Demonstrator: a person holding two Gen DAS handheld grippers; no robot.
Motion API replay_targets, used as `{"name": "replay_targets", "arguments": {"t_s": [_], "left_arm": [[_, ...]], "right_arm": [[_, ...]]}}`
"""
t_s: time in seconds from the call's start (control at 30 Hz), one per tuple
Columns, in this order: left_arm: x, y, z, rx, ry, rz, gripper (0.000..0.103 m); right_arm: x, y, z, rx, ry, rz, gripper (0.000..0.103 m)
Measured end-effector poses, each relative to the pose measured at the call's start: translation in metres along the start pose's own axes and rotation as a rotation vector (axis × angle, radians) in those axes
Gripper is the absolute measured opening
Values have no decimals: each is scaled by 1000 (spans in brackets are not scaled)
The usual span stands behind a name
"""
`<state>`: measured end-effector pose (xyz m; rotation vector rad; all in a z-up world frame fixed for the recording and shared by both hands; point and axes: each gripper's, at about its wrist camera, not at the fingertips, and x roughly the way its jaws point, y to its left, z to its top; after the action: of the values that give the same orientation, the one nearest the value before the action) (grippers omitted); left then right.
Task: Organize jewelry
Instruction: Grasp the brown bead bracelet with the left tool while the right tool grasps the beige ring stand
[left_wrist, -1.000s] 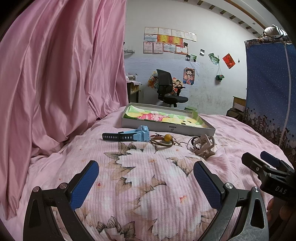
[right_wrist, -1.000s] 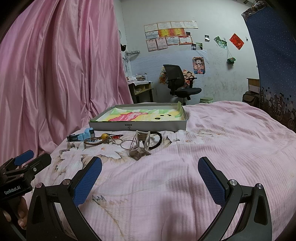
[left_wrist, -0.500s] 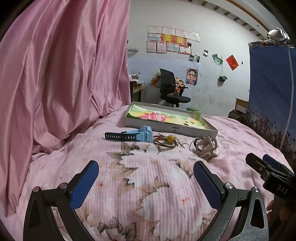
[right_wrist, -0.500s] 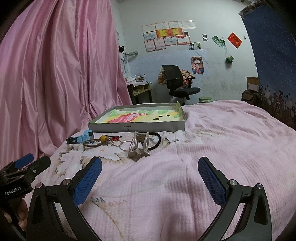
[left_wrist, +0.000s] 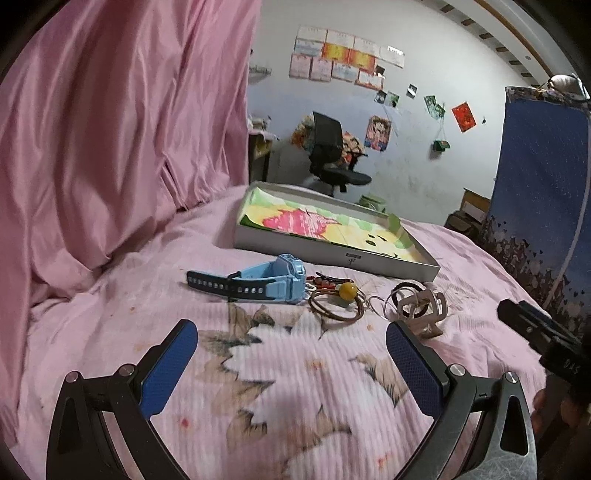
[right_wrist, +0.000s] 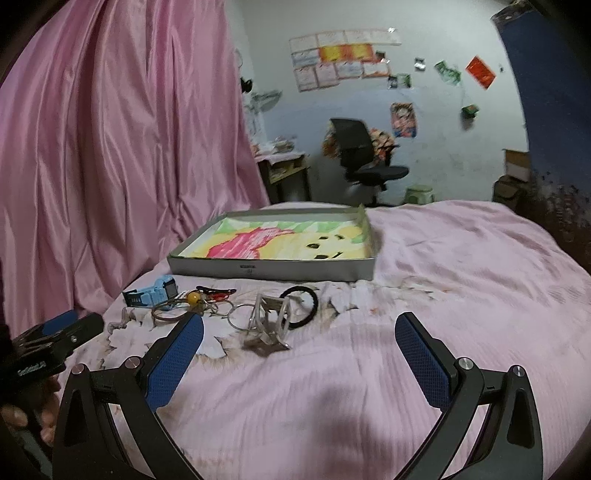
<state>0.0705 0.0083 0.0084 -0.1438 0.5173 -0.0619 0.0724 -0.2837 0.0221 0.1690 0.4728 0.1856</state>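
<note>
On the pink bedspread lie a light-blue watch (left_wrist: 273, 282) (right_wrist: 155, 291), a cord bracelet with a yellow bead (left_wrist: 341, 301) (right_wrist: 181, 306), a beige claw hair clip (left_wrist: 423, 310) (right_wrist: 267, 325) and a black hair tie (right_wrist: 301, 306). Behind them sits a shallow grey box (left_wrist: 332, 254) (right_wrist: 273, 266) lined with colourful paper. My left gripper (left_wrist: 291, 360) is open, low over the bed just short of the watch and bracelet. My right gripper (right_wrist: 299, 349) is open too, just short of the clip. Neither holds anything.
Pink curtain (left_wrist: 110, 140) hangs along the left of the bed. A blue patterned cloth (left_wrist: 539, 206) stands at the right. A black office chair (right_wrist: 364, 162) and a desk are beyond the bed by the poster-covered wall. A hand holds each gripper's handle.
Both grippers have moved forward toward the jewelry, which now looks larger and closer. Their jaws stayed open, and nothing on the bed moved.
</note>
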Motion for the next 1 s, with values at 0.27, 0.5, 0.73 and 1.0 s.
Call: {"name": "replay_targets", "arguments": {"t_s": [0.27,0.5,0.73,1.0], "left_arm": [[42,5,14,-45,122,-83,87],[72,1,17,-71,226,-144,64],[88,4,17,-97,275,-137,44],[90,5,16,-120,304,-133,6]], "right_arm": [[50,10,2,-25,122,54,97],[82,11,-6,-13,214,71,57],[101,6,-13,24,257,90,43],[100,10,-15,29,256,129,21]]}}
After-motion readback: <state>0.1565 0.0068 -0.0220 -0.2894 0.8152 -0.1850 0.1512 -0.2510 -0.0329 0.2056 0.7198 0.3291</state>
